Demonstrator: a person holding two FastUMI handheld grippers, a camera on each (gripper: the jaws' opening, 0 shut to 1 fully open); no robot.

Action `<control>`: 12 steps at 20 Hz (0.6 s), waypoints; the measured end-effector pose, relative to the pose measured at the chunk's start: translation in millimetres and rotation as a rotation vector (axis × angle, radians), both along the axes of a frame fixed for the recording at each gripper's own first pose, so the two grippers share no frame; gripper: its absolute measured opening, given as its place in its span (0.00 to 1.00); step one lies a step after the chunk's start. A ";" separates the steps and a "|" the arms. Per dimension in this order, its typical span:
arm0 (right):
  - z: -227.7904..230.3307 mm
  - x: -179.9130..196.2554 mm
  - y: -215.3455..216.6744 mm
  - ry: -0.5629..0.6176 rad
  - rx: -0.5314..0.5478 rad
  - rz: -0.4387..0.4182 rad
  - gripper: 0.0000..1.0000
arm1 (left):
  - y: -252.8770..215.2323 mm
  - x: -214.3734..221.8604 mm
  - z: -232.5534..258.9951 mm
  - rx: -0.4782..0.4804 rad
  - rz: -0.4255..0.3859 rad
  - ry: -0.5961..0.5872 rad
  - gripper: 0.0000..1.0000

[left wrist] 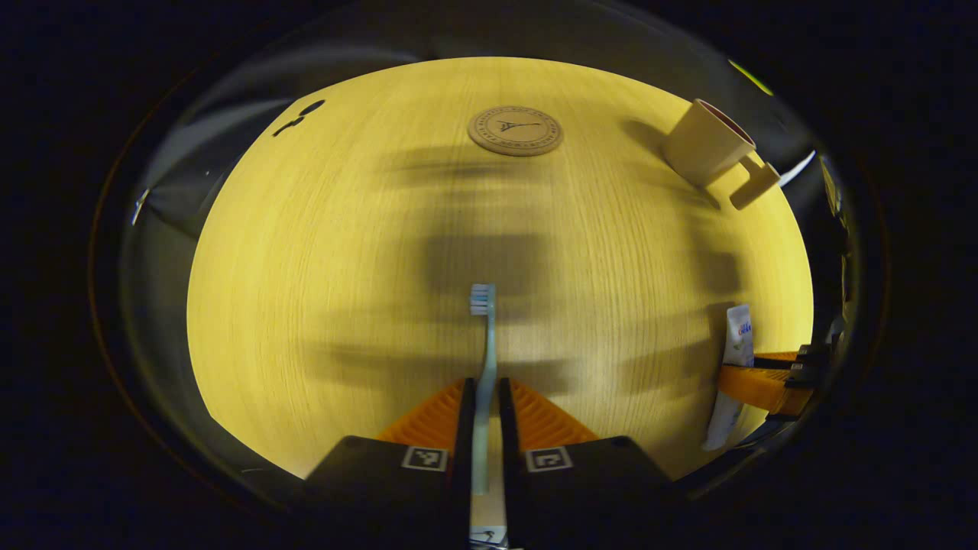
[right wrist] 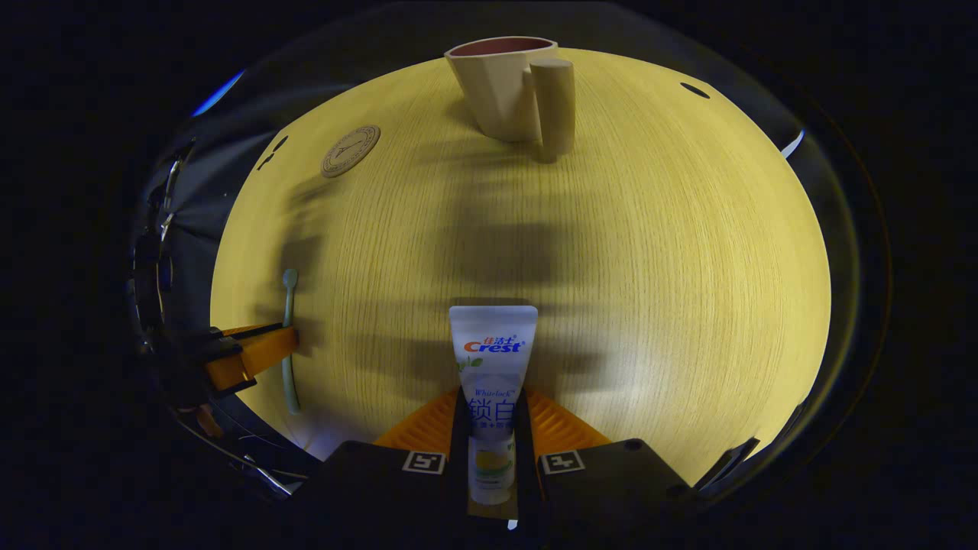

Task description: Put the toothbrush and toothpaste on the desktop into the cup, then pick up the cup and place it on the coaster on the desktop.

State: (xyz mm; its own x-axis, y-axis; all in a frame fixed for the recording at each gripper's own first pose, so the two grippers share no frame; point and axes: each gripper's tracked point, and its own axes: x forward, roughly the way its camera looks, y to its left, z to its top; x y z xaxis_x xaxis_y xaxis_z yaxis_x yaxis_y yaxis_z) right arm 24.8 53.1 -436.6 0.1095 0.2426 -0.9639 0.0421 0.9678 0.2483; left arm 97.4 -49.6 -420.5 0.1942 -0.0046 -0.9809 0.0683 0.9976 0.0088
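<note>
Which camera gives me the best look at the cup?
The right gripper view: the cup stands upright straight ahead at the far table edge, dark inside, handle toward the camera. The left gripper view shows it smaller at the upper right, tilted by the lens.

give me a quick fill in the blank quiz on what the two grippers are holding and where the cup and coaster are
1. The left gripper is shut on the ____.
2. The right gripper is shut on the ____.
3. The cup stands on the table, apart from the ____, with nothing on it.
4. The cup's handle faces the ____ gripper's camera.

Missing words: toothbrush; toothpaste; coaster; right
</note>
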 end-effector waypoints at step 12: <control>3.6 4.3 0.5 -0.081 0.096 -0.065 0.27 | -7.3 -8.6 8.4 -0.044 -0.002 -0.093 0.06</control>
